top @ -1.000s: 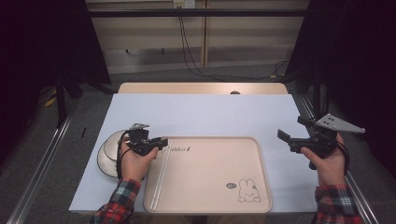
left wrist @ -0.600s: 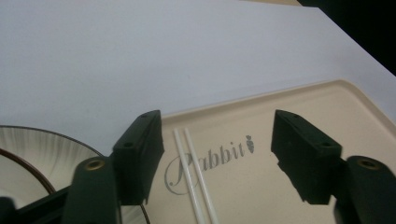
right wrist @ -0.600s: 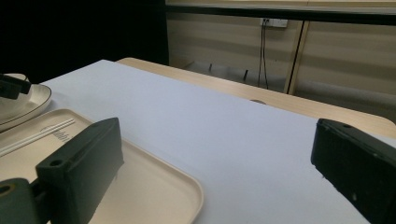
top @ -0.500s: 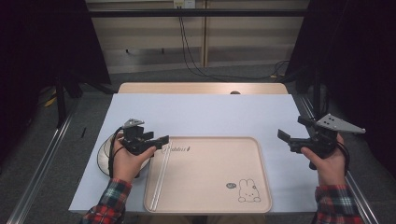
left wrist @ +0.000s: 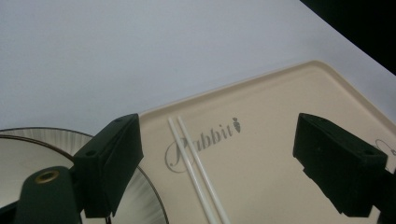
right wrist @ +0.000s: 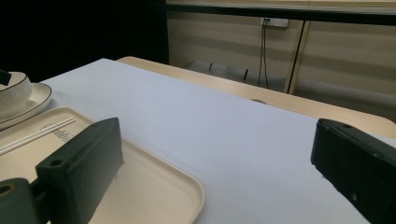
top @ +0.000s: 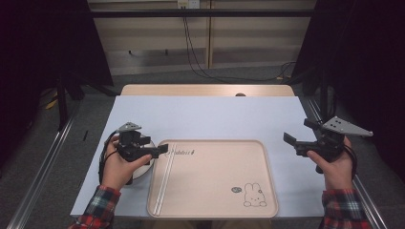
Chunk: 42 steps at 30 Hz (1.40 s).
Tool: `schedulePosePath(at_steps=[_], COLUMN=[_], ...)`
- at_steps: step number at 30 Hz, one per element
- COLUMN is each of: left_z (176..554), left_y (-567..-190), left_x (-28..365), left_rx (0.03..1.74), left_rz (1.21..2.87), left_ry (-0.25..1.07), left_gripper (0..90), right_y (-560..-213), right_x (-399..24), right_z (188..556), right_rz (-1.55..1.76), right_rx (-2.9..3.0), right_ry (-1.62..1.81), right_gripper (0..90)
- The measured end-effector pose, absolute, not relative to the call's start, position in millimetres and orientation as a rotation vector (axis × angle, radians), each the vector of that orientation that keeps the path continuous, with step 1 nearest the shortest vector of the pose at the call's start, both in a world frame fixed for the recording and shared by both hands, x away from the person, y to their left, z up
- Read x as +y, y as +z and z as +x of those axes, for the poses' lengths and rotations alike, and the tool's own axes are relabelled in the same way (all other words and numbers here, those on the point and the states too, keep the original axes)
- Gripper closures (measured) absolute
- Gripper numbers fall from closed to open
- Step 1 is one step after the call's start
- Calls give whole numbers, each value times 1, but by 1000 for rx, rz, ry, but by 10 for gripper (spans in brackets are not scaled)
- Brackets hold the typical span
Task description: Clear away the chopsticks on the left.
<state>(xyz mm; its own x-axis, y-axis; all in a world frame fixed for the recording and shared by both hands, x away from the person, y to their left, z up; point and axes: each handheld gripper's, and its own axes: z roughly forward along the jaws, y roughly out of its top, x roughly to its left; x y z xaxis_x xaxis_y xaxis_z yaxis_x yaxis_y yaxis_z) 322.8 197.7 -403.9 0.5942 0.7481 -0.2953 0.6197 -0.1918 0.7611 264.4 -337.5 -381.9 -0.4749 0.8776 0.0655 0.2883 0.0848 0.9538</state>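
Two white chopsticks [top: 164, 177] [left wrist: 198, 179] lie side by side along the left edge of a beige tray [top: 215, 191] [left wrist: 280, 126] printed with a rabbit. My left gripper [top: 155, 147] [left wrist: 219, 140] hovers over the tray's near-left corner. Its jaws have just been opening and now stand wide apart, with nothing pressed between them; the chopsticks rest on the tray below the gap. My right gripper [top: 298, 132] [right wrist: 219, 140] is held open, empty, above the table to the right of the tray [right wrist: 154, 186].
A white bowl [right wrist: 14, 91] on a ribbed white plate [top: 142, 167] [left wrist: 51, 140] [right wrist: 35, 102] sits just left of the tray, partly under my left hand. A pale sheet [top: 210, 114] covers the table. Its wooden back edge [top: 205, 90] shows beyond.
My left hand has drawn back to the left and risen a little from the tray's edge. My right hand has stayed where it was.
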Motion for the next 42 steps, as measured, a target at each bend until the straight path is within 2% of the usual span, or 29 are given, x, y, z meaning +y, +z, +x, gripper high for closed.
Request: schedulePosePath(at_steps=[10,17,33,39,42], left_z=[318,312,297,294,293], left_y=[-399,-400,-401,-403,-405], left_x=[212,225,253,257,260], left_rx=[1087,1107,1220,1263,1270], left_rz=[1912,1920,1936,1972,1967], left_ry=[134,129,25,8,-2], left_gripper=[159,246,795,900,900], right_y=[-382,-382,-383,-383,-382], right_x=[-338,-337,-337,-337,-337], right_z=[264,264,265,265,265], right_rz=[1152,1151,1155,1147,1147], right_rx=[1826,1832,1827,1833,1833], right_ry=[1396,1398,1392,1395,1393], right_gripper=[17,17,17,17,16])
